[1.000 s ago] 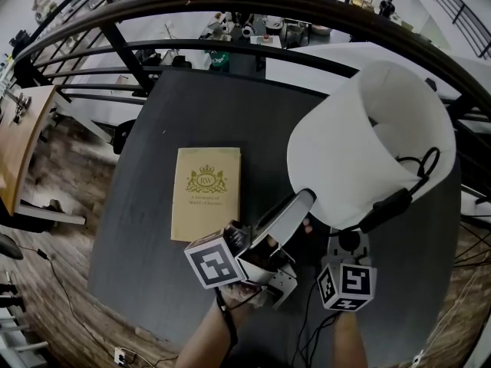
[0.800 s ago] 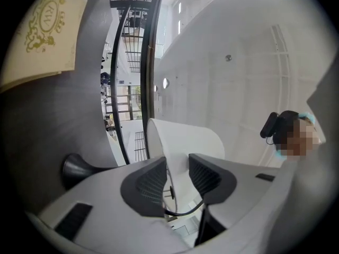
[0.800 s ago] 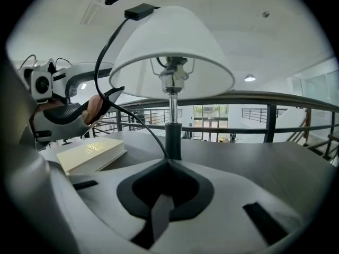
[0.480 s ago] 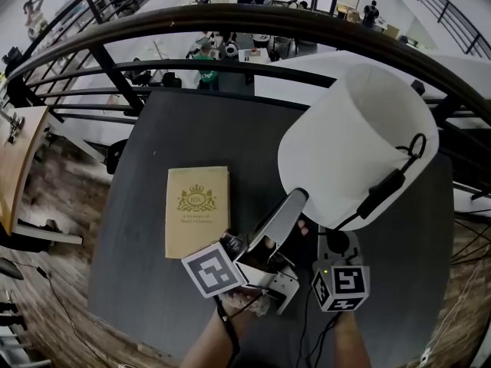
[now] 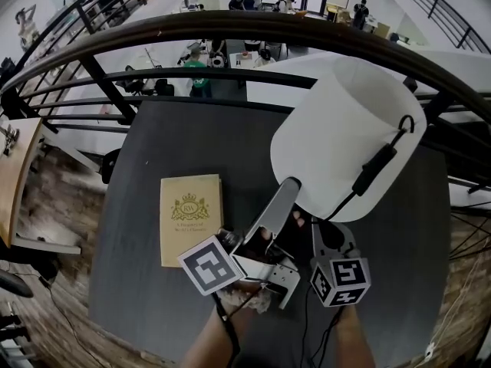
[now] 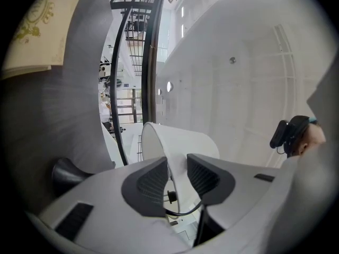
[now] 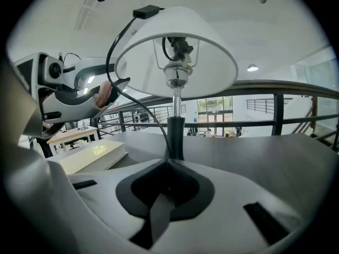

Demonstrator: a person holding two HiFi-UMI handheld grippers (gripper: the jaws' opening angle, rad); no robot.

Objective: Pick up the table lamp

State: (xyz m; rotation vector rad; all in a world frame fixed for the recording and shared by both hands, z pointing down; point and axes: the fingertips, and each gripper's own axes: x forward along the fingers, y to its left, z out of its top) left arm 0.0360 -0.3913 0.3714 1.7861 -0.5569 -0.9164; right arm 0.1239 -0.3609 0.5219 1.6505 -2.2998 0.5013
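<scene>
The table lamp has a white shade [image 5: 345,136], a dark stem [image 7: 175,134] and a black cord with an inline switch [image 5: 374,167]. It stands on the dark table [image 5: 222,136]. My left gripper [image 5: 290,186] reaches up to the shade's lower rim. In the left gripper view its jaws [image 6: 177,176] are closing, with the shade's thin wall [image 6: 185,142] between the pads and touching both. My right gripper [image 5: 326,232] sits low by the lamp's foot. Its jaws [image 7: 168,165] are opening slightly, pads still nearly together, and the stem rises just beyond the tips.
A cream book with a gold crest [image 5: 190,217] lies on the table left of the lamp. A dark metal railing [image 5: 230,25] runs along the table's far side, with a drop to a lower floor beyond it.
The left gripper has crept up along the shade's rim and its jaws have narrowed onto the wall. The right gripper has stayed by the lamp's foot.
</scene>
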